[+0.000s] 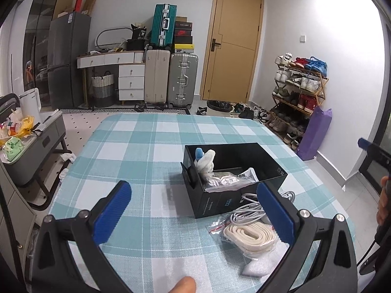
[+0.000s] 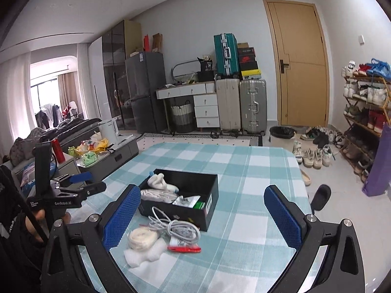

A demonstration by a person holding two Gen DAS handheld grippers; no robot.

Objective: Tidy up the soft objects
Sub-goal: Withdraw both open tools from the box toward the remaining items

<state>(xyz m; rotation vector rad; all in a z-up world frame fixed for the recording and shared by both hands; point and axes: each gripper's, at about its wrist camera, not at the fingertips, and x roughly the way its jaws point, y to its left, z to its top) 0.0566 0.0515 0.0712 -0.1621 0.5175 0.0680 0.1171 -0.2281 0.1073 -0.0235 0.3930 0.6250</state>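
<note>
The left tongs (image 1: 195, 210) are spread wide and hold nothing, hovering over the near edge of the surface (image 1: 136, 151), which is covered in a teal and white checked cloth. The right tongs (image 2: 202, 217) are likewise wide open and empty, poised above the same near edge.

Just ahead of both lies a small heap near the near right part of the surface: a rolled cream band (image 1: 249, 236) resting on a piece of white foam (image 1: 256, 266), a coil of white cable (image 1: 251, 207) and a clear zip bag with a red seal (image 2: 183, 247). The cable touches the near wall of an open black box (image 1: 220, 202), which stands towards the middle of the surface. Inside it, at its left end, sit a white soft item (image 1: 206, 161) with something blue behind it, and beside that some pale packets (image 1: 234, 178).
</note>
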